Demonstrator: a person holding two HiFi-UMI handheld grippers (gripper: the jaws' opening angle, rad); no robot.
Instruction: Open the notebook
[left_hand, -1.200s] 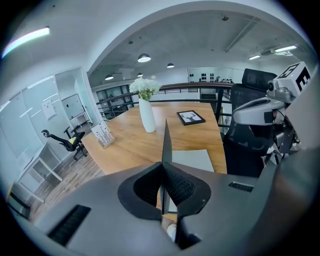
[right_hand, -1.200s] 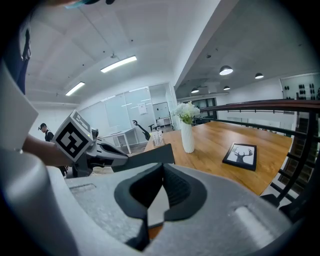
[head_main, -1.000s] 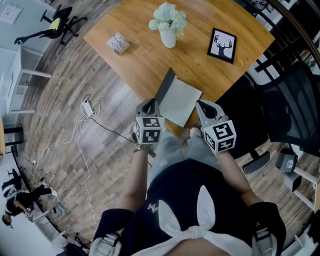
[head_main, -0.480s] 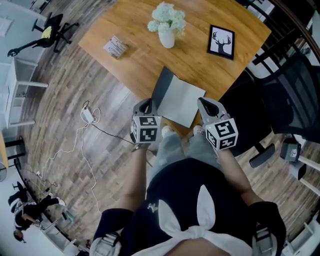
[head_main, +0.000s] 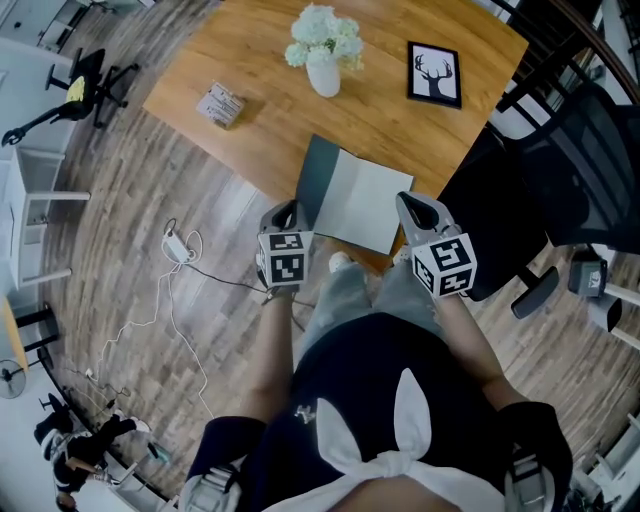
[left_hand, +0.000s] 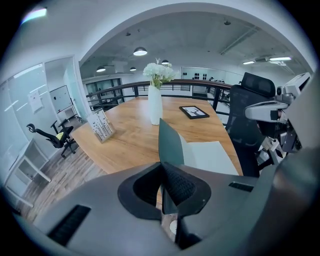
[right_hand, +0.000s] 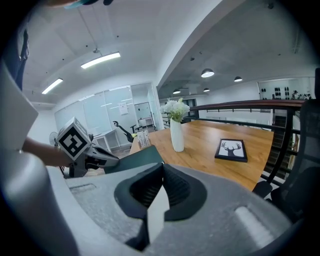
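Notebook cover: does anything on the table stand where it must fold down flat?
Nothing visible does. Left of the notebook's dark green cover, the wooden table is bare; the small white card stand sits well away.

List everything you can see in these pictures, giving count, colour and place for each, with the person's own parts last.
table: one, light-brown wood, upper middle of the head view
notebook: one, dark cover raised, white pages, at the table's near edge
vase of flowers: one, white, far side of the table
framed deer picture: one, black frame, lying flat right of the vase
card stand: one, pale, left part of the table
office chair: one, black, right of the table
charger with cable: one, white, on the floor left of the table
left gripper: one, grey, shut on the notebook's dark cover
right gripper: one, grey, shut on the notebook's white page edge
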